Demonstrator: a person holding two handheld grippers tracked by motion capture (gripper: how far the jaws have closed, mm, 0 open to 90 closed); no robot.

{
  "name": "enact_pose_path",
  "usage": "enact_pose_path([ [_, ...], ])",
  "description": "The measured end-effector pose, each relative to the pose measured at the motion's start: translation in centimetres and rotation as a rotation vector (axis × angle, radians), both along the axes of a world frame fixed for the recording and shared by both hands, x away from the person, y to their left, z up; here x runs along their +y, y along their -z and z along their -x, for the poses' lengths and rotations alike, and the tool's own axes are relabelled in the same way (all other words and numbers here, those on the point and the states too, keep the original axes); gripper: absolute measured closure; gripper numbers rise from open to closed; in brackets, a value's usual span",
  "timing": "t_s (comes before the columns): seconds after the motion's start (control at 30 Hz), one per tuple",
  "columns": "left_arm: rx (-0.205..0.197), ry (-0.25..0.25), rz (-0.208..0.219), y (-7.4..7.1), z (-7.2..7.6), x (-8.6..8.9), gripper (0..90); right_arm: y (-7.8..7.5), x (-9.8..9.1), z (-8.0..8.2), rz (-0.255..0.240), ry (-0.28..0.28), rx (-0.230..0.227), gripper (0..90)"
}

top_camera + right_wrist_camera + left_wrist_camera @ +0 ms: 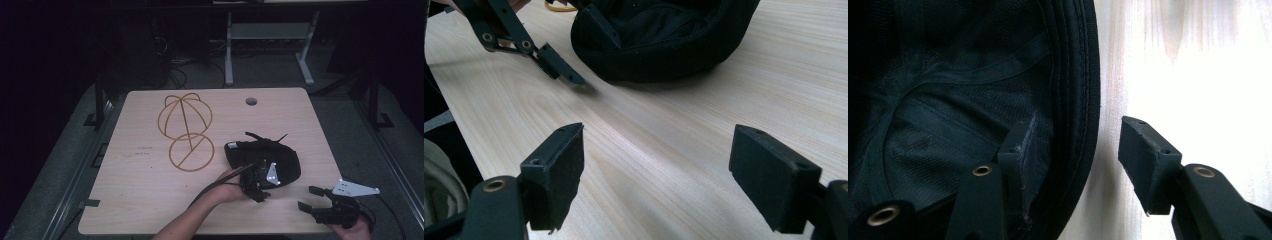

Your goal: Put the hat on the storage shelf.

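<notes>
A black cap (pixel 282 155) lies upside down on the wooden table (pixel 145 190), right of the middle. My left gripper (pixel 263 186) straddles its near rim. In the left gripper view one pad sits inside the cap (pixel 948 100) against the lining, and the other hangs outside over bare wood, a gap away from the rim, so the left gripper (pixel 1083 140) is open. The right gripper view shows the same stance at the cap (pixel 659 45). My right gripper (pixel 308 198) rests open near the front right corner, with only wood between the right gripper's (pixel 656 150) pads.
A gold wire hat frame (pixel 185 131) lies on its side left of the cap, toward the table's middle. A round cable hole (pixel 251 101) sits near the far edge. A metal-legged bench stands beyond the table on the dark floor.
</notes>
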State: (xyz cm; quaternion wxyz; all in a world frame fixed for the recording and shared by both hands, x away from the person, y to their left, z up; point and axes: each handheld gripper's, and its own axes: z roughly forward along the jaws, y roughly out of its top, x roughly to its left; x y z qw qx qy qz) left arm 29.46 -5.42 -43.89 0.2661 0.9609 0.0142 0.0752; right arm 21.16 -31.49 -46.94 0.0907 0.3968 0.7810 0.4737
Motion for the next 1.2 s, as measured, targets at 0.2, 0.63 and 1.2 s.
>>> enact_pose_path([
  [0.2, -0.014, 0.002, -0.035, 0.5, -0.3, -0.5, 52.1, 0.0, 0.1, 0.0, 0.001, -0.001, 0.003, 21.5],
  [0.63, 0.008, 0.024, -0.043, 0.3, -0.8, -0.6, 76.9, -0.1, -0.1, 0.0, -0.008, 0.008, -0.006, 22.3],
  [1.2, 0.098, 0.013, 0.117, -4.9, -1.9, 1.0, 82.5, -0.9, 0.6, 0.2, -0.057, -0.011, -0.048, 23.4],
])
